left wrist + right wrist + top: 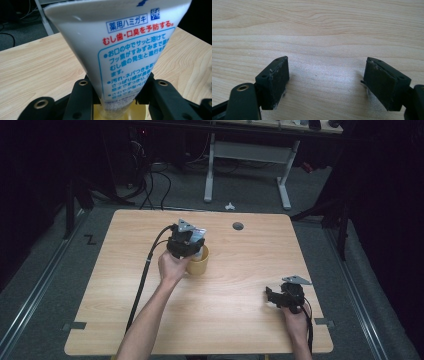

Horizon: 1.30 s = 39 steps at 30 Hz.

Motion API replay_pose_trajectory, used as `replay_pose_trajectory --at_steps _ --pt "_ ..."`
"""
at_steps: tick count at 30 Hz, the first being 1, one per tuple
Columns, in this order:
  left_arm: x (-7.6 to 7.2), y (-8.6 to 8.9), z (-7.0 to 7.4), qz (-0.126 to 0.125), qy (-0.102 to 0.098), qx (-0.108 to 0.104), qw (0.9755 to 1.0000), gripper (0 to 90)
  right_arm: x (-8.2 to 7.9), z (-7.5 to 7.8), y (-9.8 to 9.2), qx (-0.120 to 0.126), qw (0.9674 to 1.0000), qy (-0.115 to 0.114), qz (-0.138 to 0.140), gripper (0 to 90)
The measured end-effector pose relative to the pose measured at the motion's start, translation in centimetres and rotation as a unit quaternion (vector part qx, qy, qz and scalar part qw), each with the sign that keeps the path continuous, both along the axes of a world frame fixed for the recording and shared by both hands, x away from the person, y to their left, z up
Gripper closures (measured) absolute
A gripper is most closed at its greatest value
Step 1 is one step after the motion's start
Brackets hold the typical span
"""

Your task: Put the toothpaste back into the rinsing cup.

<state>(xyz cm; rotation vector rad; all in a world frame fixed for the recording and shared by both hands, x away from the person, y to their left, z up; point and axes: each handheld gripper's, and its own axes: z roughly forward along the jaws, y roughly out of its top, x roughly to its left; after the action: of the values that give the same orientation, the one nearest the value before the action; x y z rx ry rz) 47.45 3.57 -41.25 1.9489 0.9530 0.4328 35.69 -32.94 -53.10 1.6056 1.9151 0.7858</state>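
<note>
Left gripper (117, 100) was clamped on a white toothpaste tube (120, 47), the tube rising wide end up between its jaws, lower end in the yellow cup (198, 261) directly beneath them. Right gripper (325, 85) rested well apart on the wooden table (240, 315), jaws spread wide with bare wood between.

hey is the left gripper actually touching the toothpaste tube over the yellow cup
Touching. The left gripper view shows the left gripper with both black jaws pressed against the sides of the white toothpaste tube, no gap either side, above the yellow cup.
</note>
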Motion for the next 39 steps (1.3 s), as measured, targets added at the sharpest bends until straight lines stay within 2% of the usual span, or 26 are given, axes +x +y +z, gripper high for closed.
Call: replay_pose_trajectory --at_steps 16,24,39 --pt "0.3 0.0 -1.3 0.009 0.008 0.002 0.9999 66.2 0.0 0.0 0.0 0.000 1.0000 0.001 0.000 20.7" --pt "0.4 -0.2 -1.8 0.011 0.009 0.014 0.9998 65.9 0.0 0.0 0.0 0.000 1.0000 0.000 0.001 20.7" --pt "0.4 -0.4 -2.9 0.014 0.015 0.020 0.9996 65.5 0.0 0.0 0.0 0.000 1.0000 0.000 0.001 20.7"
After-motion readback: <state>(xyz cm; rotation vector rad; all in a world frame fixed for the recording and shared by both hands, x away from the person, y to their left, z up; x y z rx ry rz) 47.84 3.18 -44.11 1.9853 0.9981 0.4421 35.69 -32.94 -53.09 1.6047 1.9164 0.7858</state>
